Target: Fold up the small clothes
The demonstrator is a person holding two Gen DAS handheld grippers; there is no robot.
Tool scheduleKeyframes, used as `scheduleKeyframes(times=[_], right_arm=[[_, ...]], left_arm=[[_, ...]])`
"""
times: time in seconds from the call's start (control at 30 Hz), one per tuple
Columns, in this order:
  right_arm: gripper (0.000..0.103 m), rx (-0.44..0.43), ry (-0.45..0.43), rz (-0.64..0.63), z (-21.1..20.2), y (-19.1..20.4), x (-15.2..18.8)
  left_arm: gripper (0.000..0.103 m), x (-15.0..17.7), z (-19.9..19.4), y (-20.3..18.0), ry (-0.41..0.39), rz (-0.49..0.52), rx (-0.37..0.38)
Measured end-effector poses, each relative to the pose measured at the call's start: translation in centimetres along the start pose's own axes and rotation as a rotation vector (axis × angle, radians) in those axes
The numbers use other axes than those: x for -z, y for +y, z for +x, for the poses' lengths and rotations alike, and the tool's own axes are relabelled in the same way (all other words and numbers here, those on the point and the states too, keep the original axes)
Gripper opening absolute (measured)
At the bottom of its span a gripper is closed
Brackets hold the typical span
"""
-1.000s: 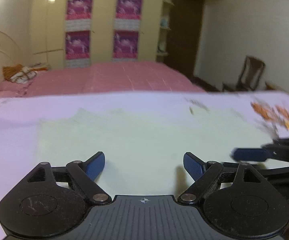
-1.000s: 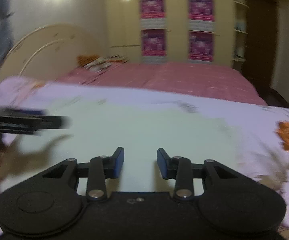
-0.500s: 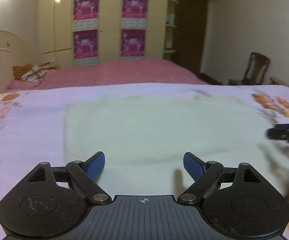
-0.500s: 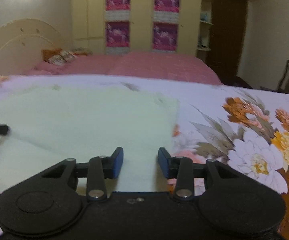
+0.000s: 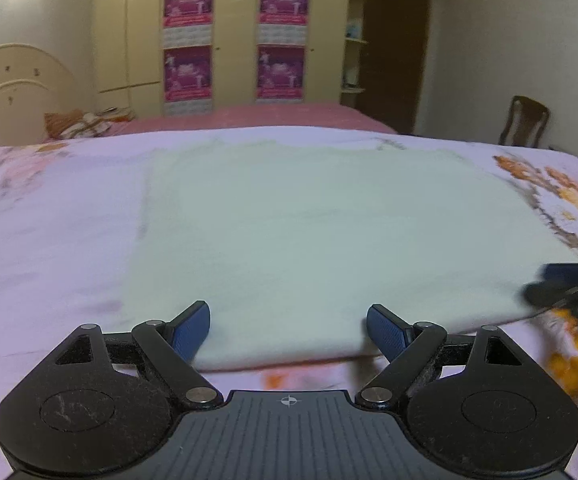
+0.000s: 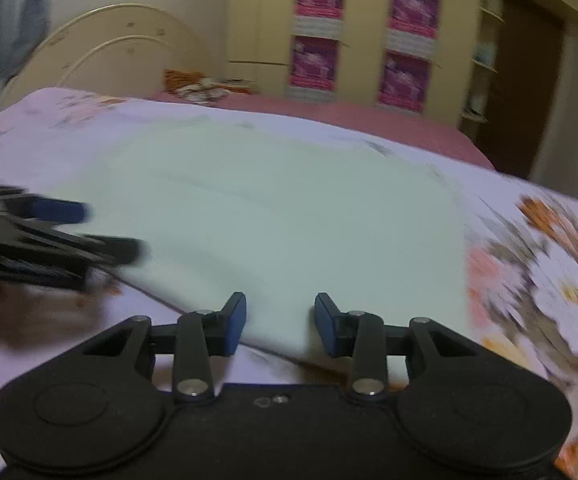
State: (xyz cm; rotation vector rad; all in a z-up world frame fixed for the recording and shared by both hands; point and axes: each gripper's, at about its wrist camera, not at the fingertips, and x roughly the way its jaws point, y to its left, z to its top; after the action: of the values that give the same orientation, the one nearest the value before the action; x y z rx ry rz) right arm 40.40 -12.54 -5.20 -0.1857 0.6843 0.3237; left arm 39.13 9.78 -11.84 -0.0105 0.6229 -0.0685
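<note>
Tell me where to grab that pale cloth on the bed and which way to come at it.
Take the pale cloth by its near edge, probably at the two near corners, coming in low from the front. It lies flat on the floral bedspread, and that edge sits slightly raised just ahead of both open grippers, left gripper and right gripper, so a finger could slip under.

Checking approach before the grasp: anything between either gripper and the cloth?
Nothing visible. The left gripper and right gripper, both open, face the near edge of the pale cloth lying flat on the bedsheet.
</note>
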Motion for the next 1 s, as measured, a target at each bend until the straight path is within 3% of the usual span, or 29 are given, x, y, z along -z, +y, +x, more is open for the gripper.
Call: scheduleKeyframes(times=[0.17,0.23,0.33,0.4,0.47,0.57,0.8,0.9,1.0], right_arm=[[0.036,0.077,0.013,0.089,-1.1,-3.7,1.1],[0.036,0.059,0.020,0.121,-1.2,-4.6,1.2],[0.036,0.055,-0.008,0.136,-1.8,-4.3,0.3],[0.036,0.035,-0.029,0.159,-2.0,-4.0,-0.1],[0.036,0.029,-0.017,0.159,-1.5,-3.6,-0.1],[0.037,0.044,0.055,0.121,0.1,-3.2,0.5],[0.037,0.050,0.019,0.134,-1.3,-3.3,-0.4],[0.037,0.075,0.103,0.121,0.1,-3.5,0.1],[0.036,0.080,0.096,0.115,-0.2,-3.4,-0.2]], left_arm=[[0.085,0.4,-0.5,1.6,0.007,-0.018,-0.025],[0.085,-0.2,-0.8,0.7,-0.010,-0.007,-0.053],[0.085,-1.1,-0.8,-0.8,-0.031,-0.029,-0.028],[0.085,-1.4,-0.1,-1.9,-0.004,-0.036,-0.030],[0.085,-1.2,1.1,-2.6,0.059,-0.030,-0.043],[0.087,-0.8,1.6,-3.0,0.056,0.002,-0.056],[0.087,-1.4,1.5,-2.7,0.084,-0.005,-0.052],[0.087,-1.3,1.3,-2.5,0.087,0.000,-0.054],[0.087,-1.1,1.4,-2.4,0.084,0.006,-0.050]])
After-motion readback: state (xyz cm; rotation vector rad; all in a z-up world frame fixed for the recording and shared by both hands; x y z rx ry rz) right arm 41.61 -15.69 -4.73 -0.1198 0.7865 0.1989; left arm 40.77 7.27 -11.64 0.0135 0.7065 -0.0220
